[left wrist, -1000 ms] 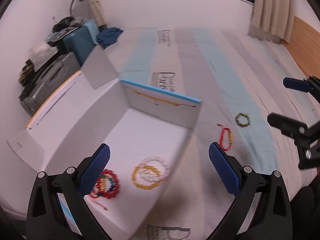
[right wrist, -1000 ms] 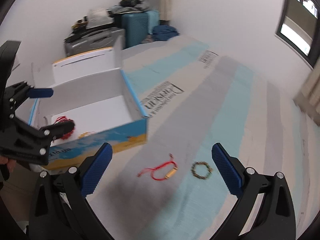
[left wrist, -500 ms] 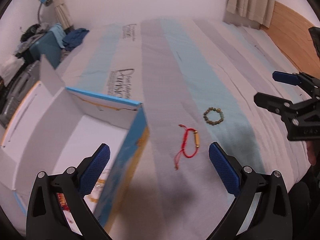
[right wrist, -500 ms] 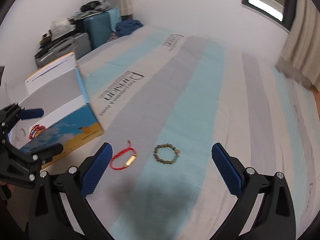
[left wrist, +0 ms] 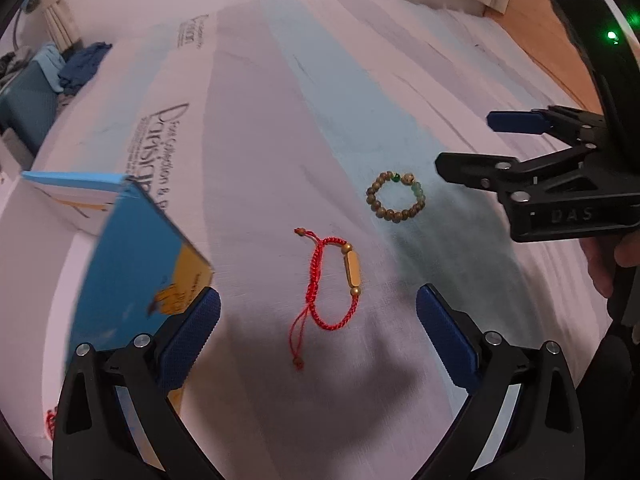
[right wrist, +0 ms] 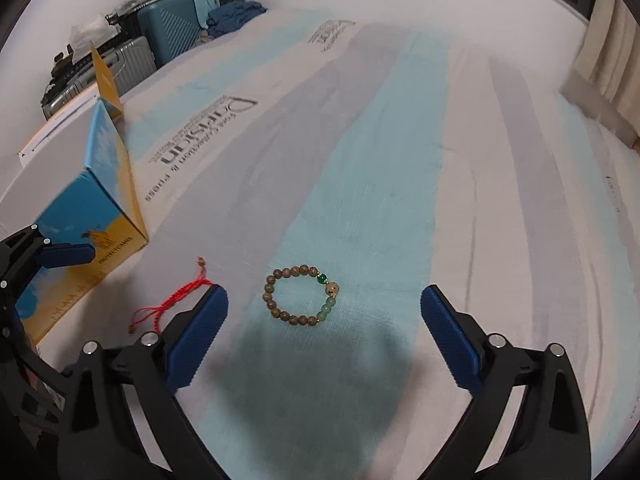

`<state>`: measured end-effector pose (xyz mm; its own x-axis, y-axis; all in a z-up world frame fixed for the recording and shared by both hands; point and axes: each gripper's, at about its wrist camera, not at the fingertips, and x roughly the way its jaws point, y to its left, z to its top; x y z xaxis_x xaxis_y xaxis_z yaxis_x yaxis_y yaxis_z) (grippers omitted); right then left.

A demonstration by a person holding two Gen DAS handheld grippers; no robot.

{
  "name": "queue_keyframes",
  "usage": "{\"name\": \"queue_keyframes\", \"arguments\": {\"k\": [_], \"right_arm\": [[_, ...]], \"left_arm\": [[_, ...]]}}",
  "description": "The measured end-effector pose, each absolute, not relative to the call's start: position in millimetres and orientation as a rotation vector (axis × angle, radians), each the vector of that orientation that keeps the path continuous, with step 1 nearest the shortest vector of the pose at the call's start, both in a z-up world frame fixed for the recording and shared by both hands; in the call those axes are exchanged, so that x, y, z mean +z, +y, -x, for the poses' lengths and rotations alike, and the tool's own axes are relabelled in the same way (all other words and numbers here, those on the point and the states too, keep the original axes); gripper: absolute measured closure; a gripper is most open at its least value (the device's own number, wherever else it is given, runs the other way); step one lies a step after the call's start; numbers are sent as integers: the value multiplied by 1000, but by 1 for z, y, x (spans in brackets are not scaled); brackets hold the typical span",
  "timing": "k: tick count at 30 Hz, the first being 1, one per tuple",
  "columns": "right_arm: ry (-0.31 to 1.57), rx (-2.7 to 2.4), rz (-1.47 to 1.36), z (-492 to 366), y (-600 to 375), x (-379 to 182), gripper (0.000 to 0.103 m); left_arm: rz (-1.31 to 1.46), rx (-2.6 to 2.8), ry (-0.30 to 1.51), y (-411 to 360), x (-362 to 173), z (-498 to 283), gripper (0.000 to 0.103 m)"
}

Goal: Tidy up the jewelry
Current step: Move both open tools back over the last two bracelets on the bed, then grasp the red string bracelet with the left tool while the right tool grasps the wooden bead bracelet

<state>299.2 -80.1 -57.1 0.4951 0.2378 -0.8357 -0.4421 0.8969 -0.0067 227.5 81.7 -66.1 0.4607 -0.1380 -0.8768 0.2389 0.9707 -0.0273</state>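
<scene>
The left gripper hung wide open over the red cord bracelet on the striped bedsheet. The right gripper, empty, was closing slightly above the wooden bead bracelet; the blue box stood nearby.

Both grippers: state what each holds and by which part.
Nothing is held. The left gripper is open above the red cord bracelet; the right gripper, closing slightly, frames the bead bracelet untouched.

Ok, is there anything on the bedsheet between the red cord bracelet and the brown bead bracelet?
Nothing. In the left wrist view, only bare striped sheet lies between the red cord bracelet and the brown bead bracelet.
</scene>
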Motion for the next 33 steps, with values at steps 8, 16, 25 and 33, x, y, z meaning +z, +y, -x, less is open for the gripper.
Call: {"name": "queue_keyframes", "arguments": {"k": [8,16,25,33], "right_arm": [[1019,434,251,-318,-71,-90,25],[1074,426,263,-327,-71,-115,32],[1105,429,264,-328,-71,-141,34],[1091,451,296,-322,-65,-135,79]], "left_arm": [[-109,-274,1091,79,-91,-243,15],[-102,-291,1117,75,-115,-257,19],[-82,-286,1117,77,-131,-261,24],[-87,-268,1119,84,-128,-260,50]]}}
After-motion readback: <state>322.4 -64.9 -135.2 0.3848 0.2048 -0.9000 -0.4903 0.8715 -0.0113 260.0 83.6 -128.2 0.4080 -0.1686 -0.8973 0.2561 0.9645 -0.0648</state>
